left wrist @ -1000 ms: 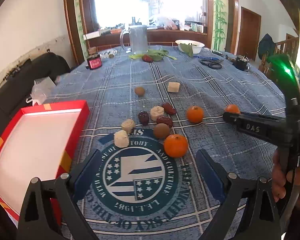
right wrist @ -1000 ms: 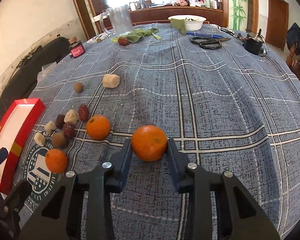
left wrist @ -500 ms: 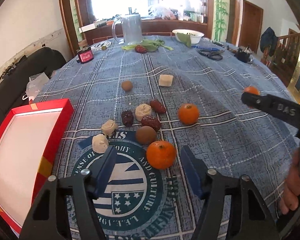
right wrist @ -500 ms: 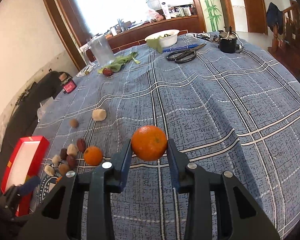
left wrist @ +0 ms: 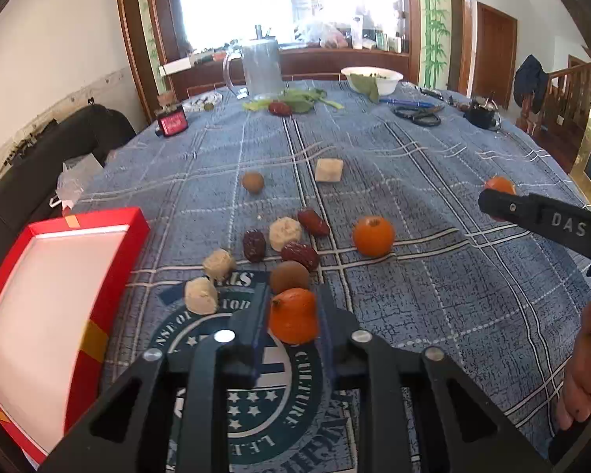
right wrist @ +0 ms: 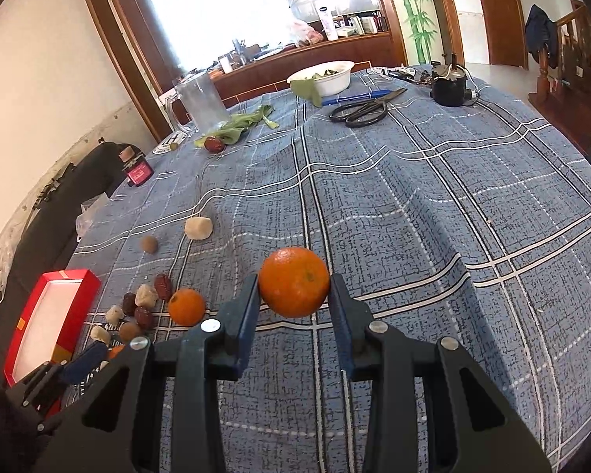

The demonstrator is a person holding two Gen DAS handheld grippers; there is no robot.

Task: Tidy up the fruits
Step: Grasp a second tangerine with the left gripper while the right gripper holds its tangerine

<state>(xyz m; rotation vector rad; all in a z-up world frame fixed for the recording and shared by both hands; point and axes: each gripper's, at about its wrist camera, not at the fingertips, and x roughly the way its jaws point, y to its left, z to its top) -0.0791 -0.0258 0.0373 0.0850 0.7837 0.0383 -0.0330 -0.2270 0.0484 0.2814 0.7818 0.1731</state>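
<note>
- One wide desk (left wrist: 433, 315) under a blue plaid cloth with a round printed emblem carries everything.
- A shallow red cardboard box with a white inside (left wrist: 55, 307) lies at the desk's left edge, near the emblem.
- The left gripper (left wrist: 293, 317) has just been closing and now has its jaws clamped on a small orange mandarin (left wrist: 293, 315) over the emblem, just in front of a round brown fruit (left wrist: 289, 276).
- The right gripper (right wrist: 294, 287) is clamped on a larger orange mandarin (right wrist: 294, 282), lifted clear of the cloth, well right of the fruit cluster.
- A third orange mandarin (left wrist: 373, 235) rests loose on the cloth, right of the cluster.
- Three dark red dates (left wrist: 300, 255) lie among pale cream blocks (left wrist: 284, 233) in the cluster.
- A second brown fruit (left wrist: 253, 182) and another cream block (left wrist: 328, 170) sit farther back, apart from the rest.
</note>
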